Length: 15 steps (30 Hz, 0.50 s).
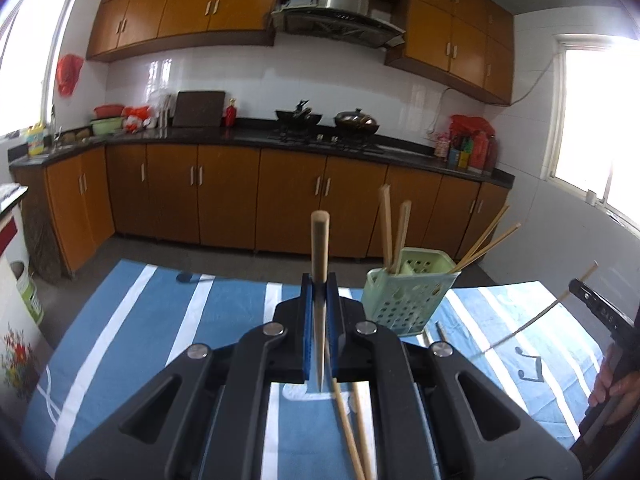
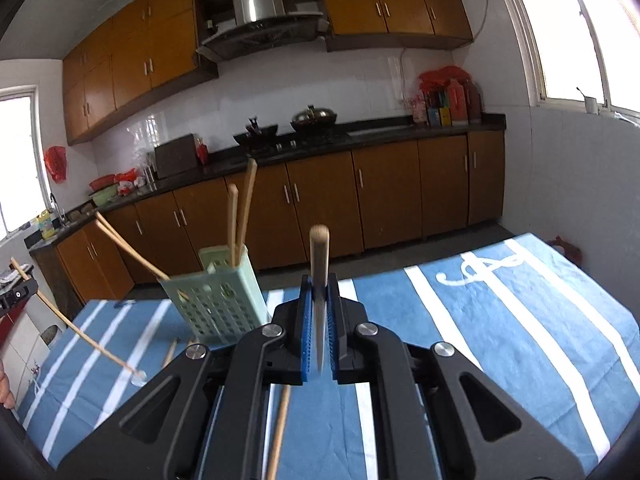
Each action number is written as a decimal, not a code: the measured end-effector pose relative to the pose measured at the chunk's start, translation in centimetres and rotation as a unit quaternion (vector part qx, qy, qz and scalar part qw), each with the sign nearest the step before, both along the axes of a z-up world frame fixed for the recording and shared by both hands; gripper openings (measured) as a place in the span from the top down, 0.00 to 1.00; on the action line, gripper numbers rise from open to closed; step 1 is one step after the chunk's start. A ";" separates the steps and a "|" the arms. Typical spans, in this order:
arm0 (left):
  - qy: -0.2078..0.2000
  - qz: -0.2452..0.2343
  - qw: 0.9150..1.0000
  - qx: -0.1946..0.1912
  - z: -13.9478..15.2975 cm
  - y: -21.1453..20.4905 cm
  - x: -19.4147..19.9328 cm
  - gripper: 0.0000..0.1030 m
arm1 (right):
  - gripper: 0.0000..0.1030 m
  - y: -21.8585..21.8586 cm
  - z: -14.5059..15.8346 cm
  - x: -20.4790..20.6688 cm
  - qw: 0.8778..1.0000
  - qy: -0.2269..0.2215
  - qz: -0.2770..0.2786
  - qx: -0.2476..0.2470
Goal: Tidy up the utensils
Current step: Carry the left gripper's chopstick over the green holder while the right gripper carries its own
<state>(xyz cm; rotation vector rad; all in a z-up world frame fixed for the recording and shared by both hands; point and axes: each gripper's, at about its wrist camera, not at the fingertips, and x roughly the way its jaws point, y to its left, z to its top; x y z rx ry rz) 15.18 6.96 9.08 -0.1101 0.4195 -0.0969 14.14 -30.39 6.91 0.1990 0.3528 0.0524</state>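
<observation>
Left gripper (image 1: 320, 292) clenched on one chopstick (image 1: 320, 248) – the stick runs straight along the pads, tip poking up past them. Right gripper (image 2: 320, 296) same: clamped on its own chopstick (image 2: 319, 256), blurred at the tip. Both are above the blue striped cloth (image 1: 224, 320). Green holder (image 1: 404, 296) stands on the cloth, right of the left gripper and left of the right one. It holds four sticks: two near upright, two leaning out over the rim. More loose sticks (image 1: 352, 432) lie on the cloth under the grippers. In the left view the right gripper's stick shows as a thin blurred line at the right edge – a hand (image 1: 612, 380) is on the handle below it.
</observation>
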 end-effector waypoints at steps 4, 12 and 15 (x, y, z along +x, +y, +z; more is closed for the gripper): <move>-0.021 -0.026 0.999 -0.010 2.6 -1.2 0.0 0.93 | 0.92 0.5 2.8 -0.2 0.999 -0.031 0.020 0.013; -0.076 -0.054 0.995 -0.029 7.4 -5.3 2.1 0.93 | 0.92 2.3 7.9 0.8 0.992 -0.113 0.041 0.041; -0.105 -0.050 0.993 -0.033 9.1 -6.7 3.4 0.93 | 0.92 3.1 9.3 1.9 0.988 -0.146 0.033 0.048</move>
